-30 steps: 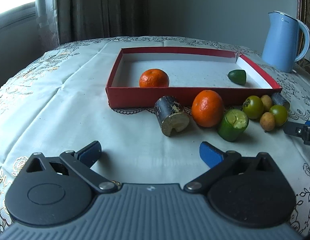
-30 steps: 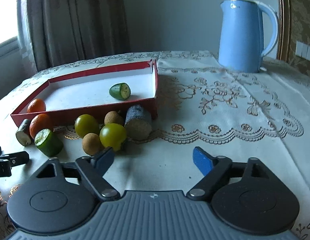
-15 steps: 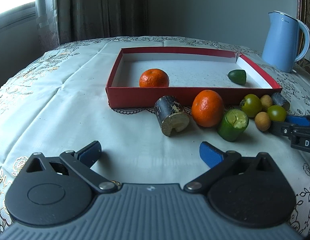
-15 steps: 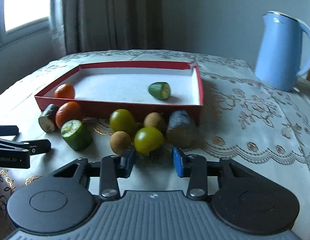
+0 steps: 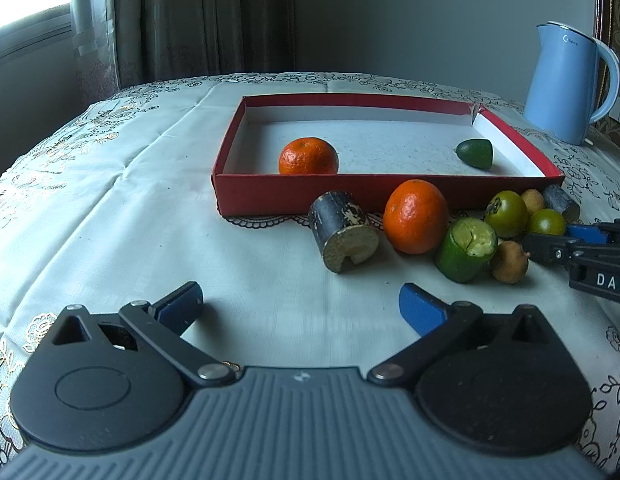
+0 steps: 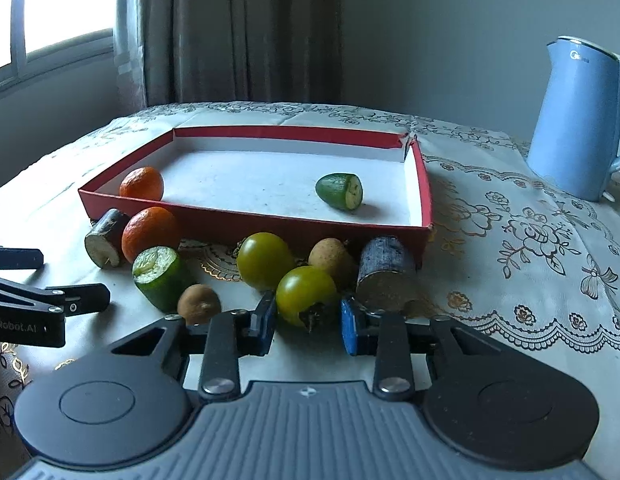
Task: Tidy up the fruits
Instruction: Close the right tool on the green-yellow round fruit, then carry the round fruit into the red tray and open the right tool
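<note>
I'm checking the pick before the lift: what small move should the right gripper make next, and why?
Probably finish closing, then lift. The right gripper has just been closing around the nearer green round fruit, which sits between its blue pads, though firm contact on both sides isn't clear. The red box behind holds only an orange and a cut green piece.

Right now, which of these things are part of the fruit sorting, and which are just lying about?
Job: red tray, oranges, green fruits, brown fruits, cucumber pieces, cane pieces, right gripper.
Lying about: kettle, tablecloth, curtain.
</note>
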The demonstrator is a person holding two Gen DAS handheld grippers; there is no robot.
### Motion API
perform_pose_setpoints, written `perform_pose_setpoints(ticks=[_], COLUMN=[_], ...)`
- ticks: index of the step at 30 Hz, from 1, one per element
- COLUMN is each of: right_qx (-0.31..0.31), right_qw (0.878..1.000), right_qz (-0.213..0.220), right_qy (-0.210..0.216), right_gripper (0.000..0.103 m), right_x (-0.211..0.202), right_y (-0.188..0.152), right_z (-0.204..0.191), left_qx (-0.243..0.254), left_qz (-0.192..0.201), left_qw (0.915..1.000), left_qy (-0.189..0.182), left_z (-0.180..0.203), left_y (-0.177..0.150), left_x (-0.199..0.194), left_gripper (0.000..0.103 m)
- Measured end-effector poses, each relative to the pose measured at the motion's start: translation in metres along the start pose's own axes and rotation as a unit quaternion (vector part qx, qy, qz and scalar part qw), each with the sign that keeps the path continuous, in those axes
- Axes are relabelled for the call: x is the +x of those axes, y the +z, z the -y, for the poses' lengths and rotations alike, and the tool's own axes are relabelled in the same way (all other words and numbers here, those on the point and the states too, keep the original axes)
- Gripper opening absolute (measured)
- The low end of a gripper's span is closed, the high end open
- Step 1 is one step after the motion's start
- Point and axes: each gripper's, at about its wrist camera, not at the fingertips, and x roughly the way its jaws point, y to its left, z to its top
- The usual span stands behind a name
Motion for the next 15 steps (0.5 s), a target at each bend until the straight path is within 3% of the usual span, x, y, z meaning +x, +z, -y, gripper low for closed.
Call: perform_pose_setpoints(ticks=[15], right_qx=[-0.016], right_qw=[0.998], right_qz=[0.053], right_qy=[-0.027], right_gripper=[0.032], right_x=[-0.009], right_y=[0.032], right_z=[0.003], left_qx=[0.0], left_qz=[0.0], left_qw=[1.0], left_qy=[0.0], left_z=[0.0], left_y=[0.0], left_x=[0.0], left_gripper=[0.103])
